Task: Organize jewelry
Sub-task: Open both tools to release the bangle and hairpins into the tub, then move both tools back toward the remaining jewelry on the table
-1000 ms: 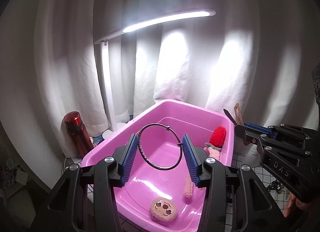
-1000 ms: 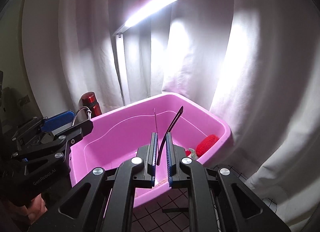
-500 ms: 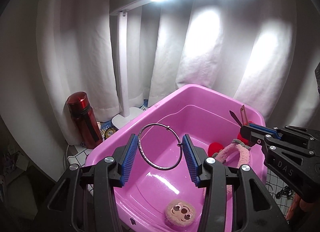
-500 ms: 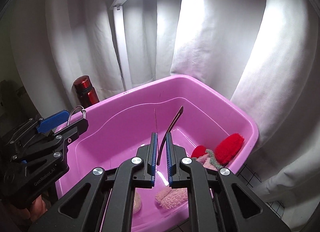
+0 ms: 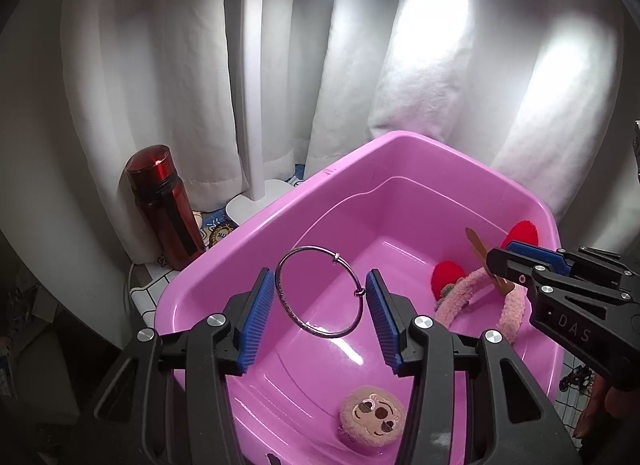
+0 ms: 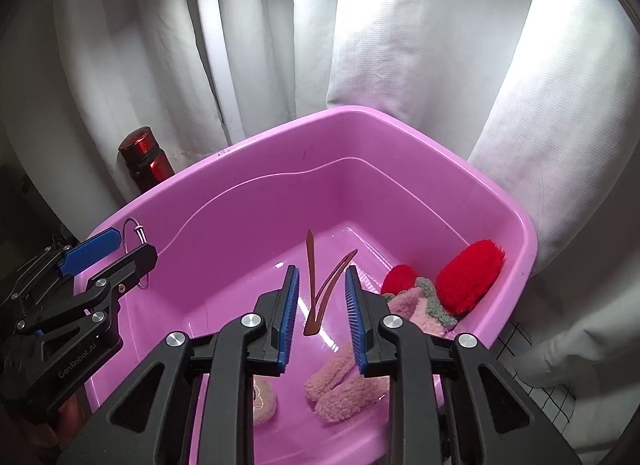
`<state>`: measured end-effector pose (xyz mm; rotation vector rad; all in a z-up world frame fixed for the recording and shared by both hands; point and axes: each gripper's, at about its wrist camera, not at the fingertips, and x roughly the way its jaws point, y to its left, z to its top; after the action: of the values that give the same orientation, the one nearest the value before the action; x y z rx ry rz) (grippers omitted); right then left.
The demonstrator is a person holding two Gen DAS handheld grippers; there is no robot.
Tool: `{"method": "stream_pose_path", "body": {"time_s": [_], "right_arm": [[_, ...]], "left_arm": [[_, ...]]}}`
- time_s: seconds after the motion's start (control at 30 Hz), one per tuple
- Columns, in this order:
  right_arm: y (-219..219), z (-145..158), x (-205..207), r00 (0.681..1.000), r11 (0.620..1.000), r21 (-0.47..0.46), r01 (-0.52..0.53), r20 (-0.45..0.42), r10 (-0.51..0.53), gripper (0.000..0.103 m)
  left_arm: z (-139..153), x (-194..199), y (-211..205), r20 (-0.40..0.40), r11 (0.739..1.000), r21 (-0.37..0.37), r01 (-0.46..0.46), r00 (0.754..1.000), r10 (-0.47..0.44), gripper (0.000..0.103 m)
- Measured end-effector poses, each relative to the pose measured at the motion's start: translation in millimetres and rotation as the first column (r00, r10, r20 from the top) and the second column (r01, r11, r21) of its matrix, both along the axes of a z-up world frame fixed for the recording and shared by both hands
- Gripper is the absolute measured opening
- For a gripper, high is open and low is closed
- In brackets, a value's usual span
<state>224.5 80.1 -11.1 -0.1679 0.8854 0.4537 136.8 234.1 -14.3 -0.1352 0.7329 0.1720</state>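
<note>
My left gripper [image 5: 320, 293] is shut on a thin metal bangle [image 5: 320, 293], held by its sides between the blue pads over the pink tub [image 5: 420, 153]. In the right wrist view it shows at the left [image 6: 116, 253] with the bangle [image 6: 134, 233]. My right gripper [image 6: 320, 289] is open over the tub [image 6: 360, 121]. A brown V-shaped hair clip [image 6: 320, 293] hangs loose between its pads, touching neither. In the left wrist view the right gripper [image 5: 520, 261] and the clip [image 5: 480, 249] show at the right.
In the tub lie a pink fluffy headband with red ears [image 5: 476, 285] [image 6: 468, 277] and a round plush face [image 5: 372, 417]. A red flask [image 5: 164, 205] and a white lamp base [image 5: 260, 205] stand behind the tub's left side. White curtains hang close behind.
Both grippers have moved forward and tilted down over the tub. My right gripper has opened and let go of the brown clip. The left still holds the bangle.
</note>
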Motion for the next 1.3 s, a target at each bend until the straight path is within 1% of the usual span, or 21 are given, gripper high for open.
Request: {"method": "stream_pose_path", "body": {"time_s": [0.03,0.07,0.1,0.17,0.2,0.23,0.4,0.6,1.13,1.3], "right_arm": [[-0.7,0.3,0.7,1.000,1.000,0.006,0.003,-0.004,-0.003,0.049],[-1.5,0.8,0.8,1.000,1.000,0.012,0.008,-0.003,-0.008,0.050],[-2.8,1.5,0.1,1.000,1.000,0.011,0.014,0.001,-0.014,0.053],[-3.3,2.0,0.2,1.000,1.000,0.006,0.014,0.001,-0.014,0.054],[-3.6,2.1,0.1,1.000,1.000,0.007,0.013,0.000,-0.013,0.054],[-5.5,2.9,-0.6,1.000,1.000,0.008,0.017,0.004,-0.017,0.054],[-17.9,12.9,-5.6,0.999,0.998,0.045,0.044,0.023,-0.045,0.057],[-28.5,25.4,-12.4,0.997,0.995,0.068,0.071,0.034,-0.073,0.058],[-47.6,42.7,-39.6,0.993,0.988,0.110,0.110,0.040,-0.115,0.059],[-56.3,46.0,-47.2,0.990,0.984,0.124,0.130,0.043,-0.136,0.062]], "left_arm": [[0.0,-0.8,0.5,0.002,1.000,0.004,-0.008,1.000,0.008,0.060],[1.0,-2.2,0.6,0.010,1.000,0.008,-0.014,1.000,0.014,0.075],[2.3,-4.1,1.4,0.022,1.000,0.011,-0.023,1.000,0.022,0.083],[5.5,-6.4,3.2,0.036,1.000,0.009,-0.027,0.999,0.027,0.084],[6.5,-6.5,4.1,0.034,0.999,0.008,-0.031,0.999,0.030,0.091],[7.4,-6.9,5.4,0.034,0.999,0.009,-0.040,0.999,0.040,0.093],[12.9,-11.3,12.3,0.037,0.997,0.000,-0.072,0.997,0.072,0.094],[20.3,-17.8,14.1,0.040,0.996,-0.004,-0.085,0.996,0.085,0.094],[36.5,-29.9,-1.0,0.060,0.998,-0.016,-0.058,0.997,0.058,0.094],[41.5,-34.3,-8.4,0.066,0.999,-0.014,-0.043,0.997,0.044,0.095]]}}
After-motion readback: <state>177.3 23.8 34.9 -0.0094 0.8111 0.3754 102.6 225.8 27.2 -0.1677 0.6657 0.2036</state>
